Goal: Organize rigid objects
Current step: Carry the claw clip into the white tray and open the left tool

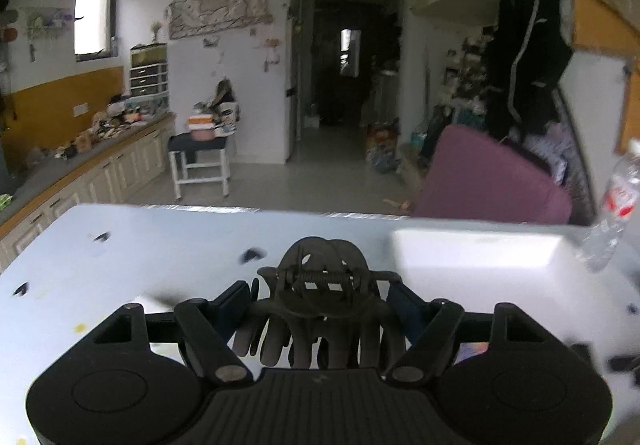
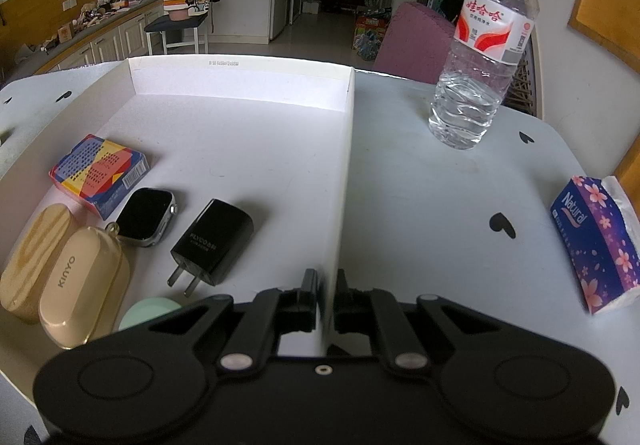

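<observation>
My left gripper (image 1: 320,305) is shut on a dark hair claw clip (image 1: 324,285), held above the white table (image 1: 140,253) with its teeth hanging toward the camera. A white shallow box (image 1: 476,257) lies ahead to the right. In the right wrist view, my right gripper (image 2: 325,285) is shut on the box's thin right wall (image 2: 344,165). Inside the box lie a colourful card box (image 2: 100,173), a smartwatch (image 2: 148,217), a black plug charger (image 2: 214,241), a tan KINYO case (image 2: 80,285), a wooden block (image 2: 36,261) and a mint round item (image 2: 148,313), partly hidden by the gripper.
A water bottle (image 2: 484,45) stands upright on the table (image 2: 440,185) right of the box, and also shows in the left view as a blurred bottle (image 1: 612,213). A purple tissue pack (image 2: 596,241) lies near the right edge. A mauve chair (image 1: 492,177) stands beyond the table.
</observation>
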{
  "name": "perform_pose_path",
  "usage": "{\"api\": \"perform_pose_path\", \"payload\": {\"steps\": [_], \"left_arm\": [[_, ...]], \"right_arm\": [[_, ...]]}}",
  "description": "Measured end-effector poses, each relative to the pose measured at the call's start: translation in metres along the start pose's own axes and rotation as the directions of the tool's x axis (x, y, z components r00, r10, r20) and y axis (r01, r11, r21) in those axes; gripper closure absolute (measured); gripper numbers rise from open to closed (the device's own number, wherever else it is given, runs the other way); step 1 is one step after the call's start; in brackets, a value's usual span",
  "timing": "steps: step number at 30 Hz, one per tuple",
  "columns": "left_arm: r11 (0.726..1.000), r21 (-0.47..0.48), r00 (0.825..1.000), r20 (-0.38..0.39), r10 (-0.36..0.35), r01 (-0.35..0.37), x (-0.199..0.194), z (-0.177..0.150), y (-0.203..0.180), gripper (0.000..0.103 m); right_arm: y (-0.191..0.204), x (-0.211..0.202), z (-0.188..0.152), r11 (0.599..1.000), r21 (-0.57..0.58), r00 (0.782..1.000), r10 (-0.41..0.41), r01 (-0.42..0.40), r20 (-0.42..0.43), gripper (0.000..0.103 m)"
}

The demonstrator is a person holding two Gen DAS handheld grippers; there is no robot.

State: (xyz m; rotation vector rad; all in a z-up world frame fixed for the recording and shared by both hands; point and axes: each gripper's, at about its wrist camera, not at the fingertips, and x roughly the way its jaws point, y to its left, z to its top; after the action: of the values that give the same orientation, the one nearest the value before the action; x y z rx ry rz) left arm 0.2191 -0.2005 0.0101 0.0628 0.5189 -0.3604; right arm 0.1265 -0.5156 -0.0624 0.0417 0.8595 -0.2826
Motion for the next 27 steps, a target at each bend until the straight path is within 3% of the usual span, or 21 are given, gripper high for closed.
{"api": "perform_pose_path", "payload": {"steps": [8,15,27], "left_arm": [[0.994,0.026,0.993,-0.041,-0.108,0.109,0.013,0.018,-0.078,0.027],[0.981,0.046,0.977,-0.106,-0.183,0.188,0.036,0.016,-0.146,0.027],[0.972,-0.030,0.948,-0.212,-0.235,0.234,0.089,-0.011,-0.206,0.027]], "right_arm": [[-0.001,0.000,0.000,1.000,0.000,1.000,-0.001,0.001,0.002,0.096],[-0.001,0.001,0.000,1.000,0.001,1.000,0.000,0.000,0.002,0.096],[-0.002,0.001,-0.001,1.000,0.005,1.000,0.002,-0.002,0.001,0.096]]}}
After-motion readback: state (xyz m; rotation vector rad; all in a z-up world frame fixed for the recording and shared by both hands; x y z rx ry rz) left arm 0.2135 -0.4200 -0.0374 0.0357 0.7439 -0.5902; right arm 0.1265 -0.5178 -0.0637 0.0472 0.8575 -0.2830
